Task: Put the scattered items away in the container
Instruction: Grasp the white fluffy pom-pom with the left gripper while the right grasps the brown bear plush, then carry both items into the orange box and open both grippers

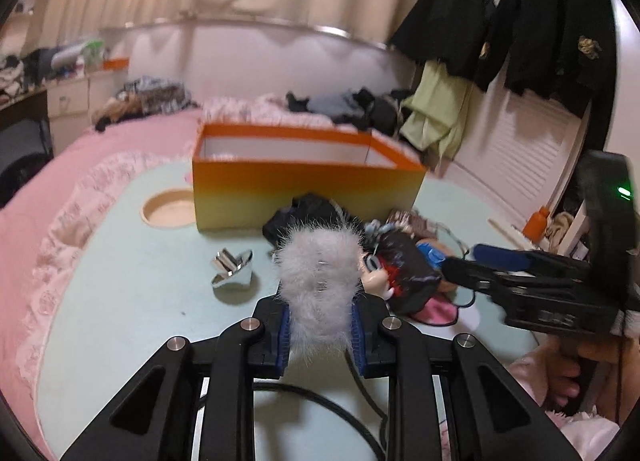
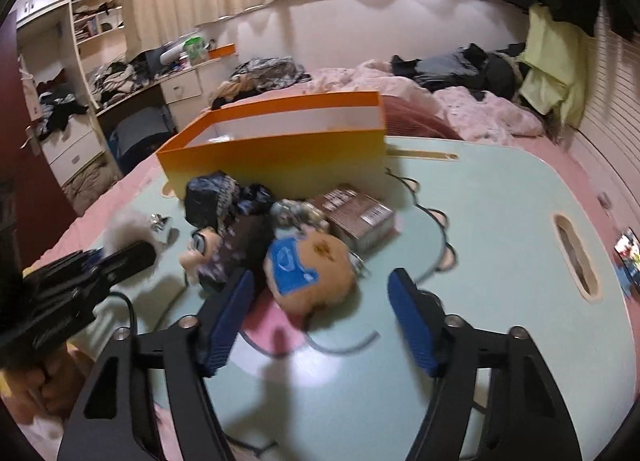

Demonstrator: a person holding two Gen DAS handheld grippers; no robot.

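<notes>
The left gripper (image 1: 320,325) clenches its 2 fingers on a grey fur pompom (image 1: 320,281), at 6 o'clock from the orange box (image 1: 304,185) on the tabletop (image 1: 132,301); the right gripper (image 2: 320,321) gapes, released, around a tan plush toy (image 2: 308,273).

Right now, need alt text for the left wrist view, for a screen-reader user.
The left tongs grip a fluffy white fur piece above a pale green table. Beyond it lie a shiny silver clip and a pile of small dolls and dark items, with an open orange box behind. The right tongs reach in from the right edge.
</notes>
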